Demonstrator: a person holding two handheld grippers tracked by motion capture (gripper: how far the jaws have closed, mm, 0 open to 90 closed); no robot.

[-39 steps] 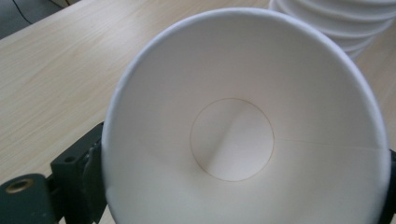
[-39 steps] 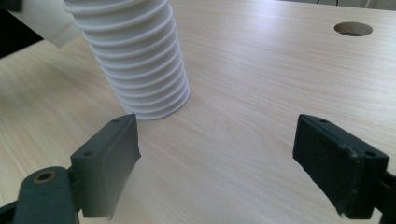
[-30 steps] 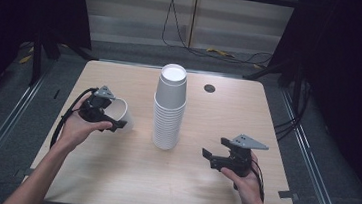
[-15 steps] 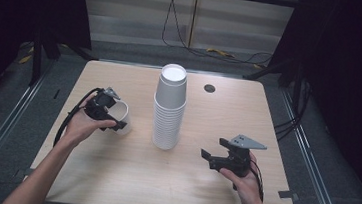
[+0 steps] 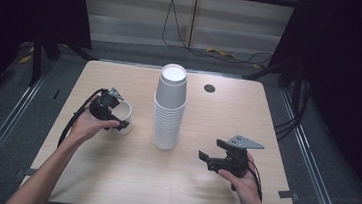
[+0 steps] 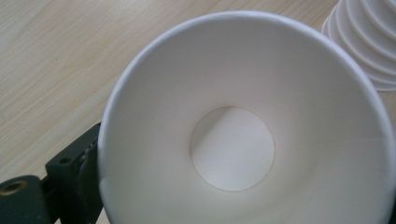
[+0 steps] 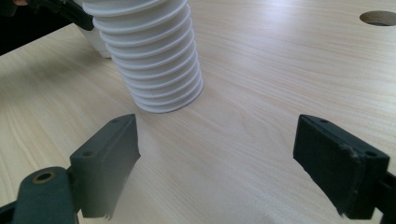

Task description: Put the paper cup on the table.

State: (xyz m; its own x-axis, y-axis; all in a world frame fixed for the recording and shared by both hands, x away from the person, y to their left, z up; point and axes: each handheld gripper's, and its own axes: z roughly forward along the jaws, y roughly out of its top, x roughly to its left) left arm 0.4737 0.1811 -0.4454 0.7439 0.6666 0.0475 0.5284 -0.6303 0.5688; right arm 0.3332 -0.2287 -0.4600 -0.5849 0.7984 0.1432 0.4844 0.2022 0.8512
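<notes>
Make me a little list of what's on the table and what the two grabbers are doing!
table: light wood, with a round hole near the far edge
stack of cups: white, upside down, standing mid-table
single cup: white, open end up, left of the stack
left gripper: at the single cup, a jaw beside its rim; jaws have just been opening
right gripper: jaws wide open, nothing between them, facing the stack

A stack of cups (image 5: 169, 108) stands at frame centre on the surface (image 5: 126, 177). A single cup (image 5: 123, 117) sits left of it; a hole (image 5: 209, 88) lies upper right.
</notes>
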